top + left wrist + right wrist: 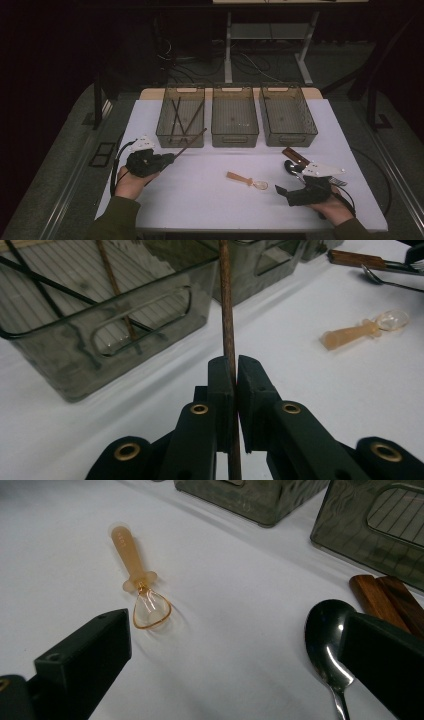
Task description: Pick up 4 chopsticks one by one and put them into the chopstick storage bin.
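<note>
One brown chopstick (227,315) pinched in left gripper (235,371), slanting up over left bin's (165,135) front rim, thin, straight. Left hand (131,182) low at bench (200,200) edge. Right gripper (284,192) gaping wide, resting near amber baby spoon (139,587) and steel spoon (327,645).

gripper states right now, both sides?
Left gripper: closed on a brown chopstick, next to the left bin.
Right gripper: open, holding nothing, above the table between the orange spoon and the metal spoon.
</note>
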{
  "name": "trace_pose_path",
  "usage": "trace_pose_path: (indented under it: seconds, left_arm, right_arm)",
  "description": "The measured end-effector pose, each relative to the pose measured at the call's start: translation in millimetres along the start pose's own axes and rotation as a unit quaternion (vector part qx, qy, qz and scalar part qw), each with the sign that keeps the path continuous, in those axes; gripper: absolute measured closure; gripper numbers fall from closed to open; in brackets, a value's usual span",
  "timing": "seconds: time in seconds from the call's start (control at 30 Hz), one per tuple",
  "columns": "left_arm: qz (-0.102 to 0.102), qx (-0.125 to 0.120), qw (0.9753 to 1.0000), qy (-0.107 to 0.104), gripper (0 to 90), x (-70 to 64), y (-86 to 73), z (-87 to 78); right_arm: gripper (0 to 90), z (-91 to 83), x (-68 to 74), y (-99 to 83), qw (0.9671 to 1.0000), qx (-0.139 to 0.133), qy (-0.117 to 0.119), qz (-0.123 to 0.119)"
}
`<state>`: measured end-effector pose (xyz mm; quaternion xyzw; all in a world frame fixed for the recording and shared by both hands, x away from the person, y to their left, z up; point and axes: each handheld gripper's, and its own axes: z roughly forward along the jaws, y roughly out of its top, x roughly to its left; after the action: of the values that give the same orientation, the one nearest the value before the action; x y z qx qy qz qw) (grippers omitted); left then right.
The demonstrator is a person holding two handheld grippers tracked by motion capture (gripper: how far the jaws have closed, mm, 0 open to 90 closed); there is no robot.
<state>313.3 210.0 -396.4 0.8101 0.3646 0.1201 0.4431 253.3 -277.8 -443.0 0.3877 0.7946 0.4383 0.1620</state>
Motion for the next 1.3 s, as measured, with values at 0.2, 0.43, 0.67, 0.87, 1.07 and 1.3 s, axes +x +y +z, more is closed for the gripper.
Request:
trace_pose_path:
  seconds: [0.2,0.43,0.67,0.87,1.07,1.3]
  left_arm:
    - [-0.004,-0.005,0.9999,0.014,85.1,7.0,7.9,1.2]
    - [-0.007,-0.003,0.9997,0.021,85.1,15.7,19.1,8.0]
    - [-0.011,-0.020,0.9993,0.029,85.1,24.2,41.2,10.4]
    - [-0.008,-0.025,0.9990,0.036,85.1,28.8,59.7,13.9]
    - [-0.010,-0.029,0.9984,0.046,85.1,35.1,75.2,22.1]
    - [-0.015,-0.027,0.9978,0.059,85.1,44.7,92.9,37.5]
  right_arm:
    - [0.5,0.1,1.0,0.0,1.0000,0.000,0.001,-0.002]
    - [0.5,-0.7,0.3,0.0,1.0000,0.000,0.003,-0.002]
    - [0.5,-0.8,0.7,0.1,1.0000,0.000,0.003,-0.002]
    - [0.4,-0.6,0.8,0.0,1.0000,0.000,0.002,-0.002]
    - [0.5,-0.6,0.5,0.0,1.0000,0.000,0.002,-0.001]
    - [0.5,-0.1,-0.2,-0.3,1.0000,-0.004,0.002,-0.002]
